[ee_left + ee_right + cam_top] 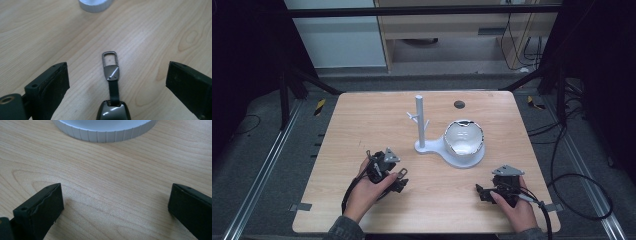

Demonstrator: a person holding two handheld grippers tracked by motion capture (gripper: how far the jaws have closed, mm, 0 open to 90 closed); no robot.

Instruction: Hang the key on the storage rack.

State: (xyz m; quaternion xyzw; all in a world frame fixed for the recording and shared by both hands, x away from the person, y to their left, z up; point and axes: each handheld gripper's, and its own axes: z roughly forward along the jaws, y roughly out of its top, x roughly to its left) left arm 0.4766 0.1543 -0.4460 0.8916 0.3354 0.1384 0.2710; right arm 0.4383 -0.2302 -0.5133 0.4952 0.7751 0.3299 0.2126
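At a pale wooden table (pixel 362 120), we see a person holding a two-jaw gripper in each hand near the table's near edge. The left gripper (pixel 117 82) has its jaws spread wide and grips nothing; between them, flat on the wood and clear of both pads, lies a key fob (pixel 113 105) with a short black strap and a grey metal clip (pixel 110 65) whose loop points away toward the far side. In the high view the left gripper (pixel 398 179) sits at the near left of the table, with the clip just off its tip. The right gripper (pixel 116 205) is likewise wide open and empty, bare wood between its jaws; it rests at the near right (pixel 482 191). Beyond both, around the table's centre, stands a white holder (pixel 427 147) with an upright branched post (pixel 419 117) and a round dish (pixel 464 140), its ribbed rim (pixel 105 133) lying just ahead of the right gripper.
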